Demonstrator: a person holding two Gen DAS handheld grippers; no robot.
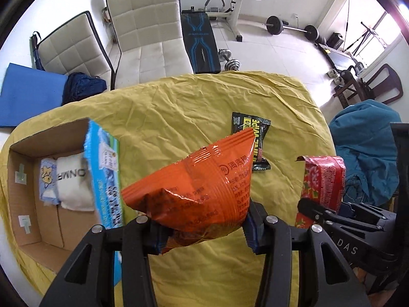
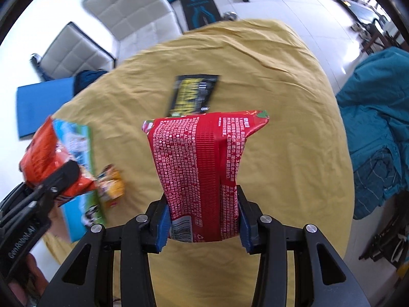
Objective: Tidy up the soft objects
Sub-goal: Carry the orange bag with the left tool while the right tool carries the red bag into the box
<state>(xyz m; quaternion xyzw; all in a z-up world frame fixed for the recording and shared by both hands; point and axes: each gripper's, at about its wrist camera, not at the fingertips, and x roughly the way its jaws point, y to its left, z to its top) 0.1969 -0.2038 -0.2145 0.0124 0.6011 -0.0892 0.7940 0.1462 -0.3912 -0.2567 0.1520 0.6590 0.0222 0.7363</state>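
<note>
A surface [image 1: 204, 97] draped in crumpled yellow cloth carries an open cardboard box [image 1: 23, 168] at its left edge, a black-and-yellow packet [image 1: 249, 124] near its middle, and a small yellow-orange packet [image 2: 112, 184].

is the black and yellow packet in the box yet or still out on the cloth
Out. The black and yellow packet lies flat on the yellow cloth, apart from the cardboard box.

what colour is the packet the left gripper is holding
Orange packet with darker printed text, clamped in the left gripper; clearest in the left wrist view.
</note>
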